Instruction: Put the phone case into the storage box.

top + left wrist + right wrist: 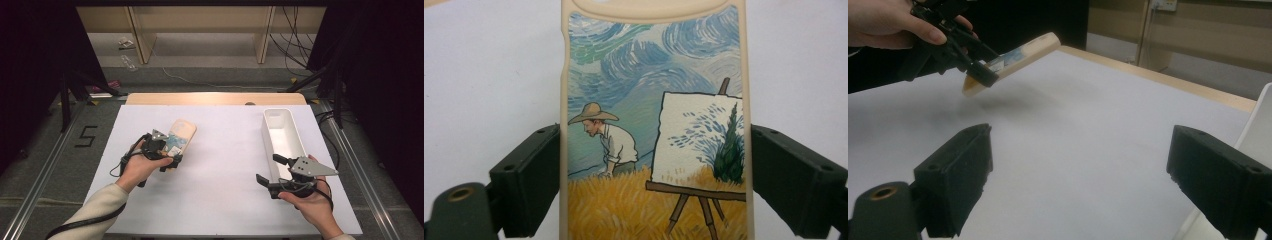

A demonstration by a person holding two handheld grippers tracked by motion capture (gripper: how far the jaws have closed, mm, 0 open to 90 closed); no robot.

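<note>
A beige phone case (182,133) printed with a painting of a man in a straw hat and an easel hangs tilted a little above the white table. My left gripper (169,151) is shut on its near end. In the left gripper view the two black jaws press on the case's (654,125) side edges. In the right gripper view the case (1018,55) is in the air, its shadow on the table below. My right gripper (272,169) stands open near the table's front right, jaws (1078,170) wide apart with nothing between them.
A long white tray (266,132) lies lengthwise at the right, just beyond my right gripper, and its wall (1260,125) sits close to that gripper's right jaw. The white board (225,170) covers a wooden table (215,98). Shelving and cables stand on the floor behind.
</note>
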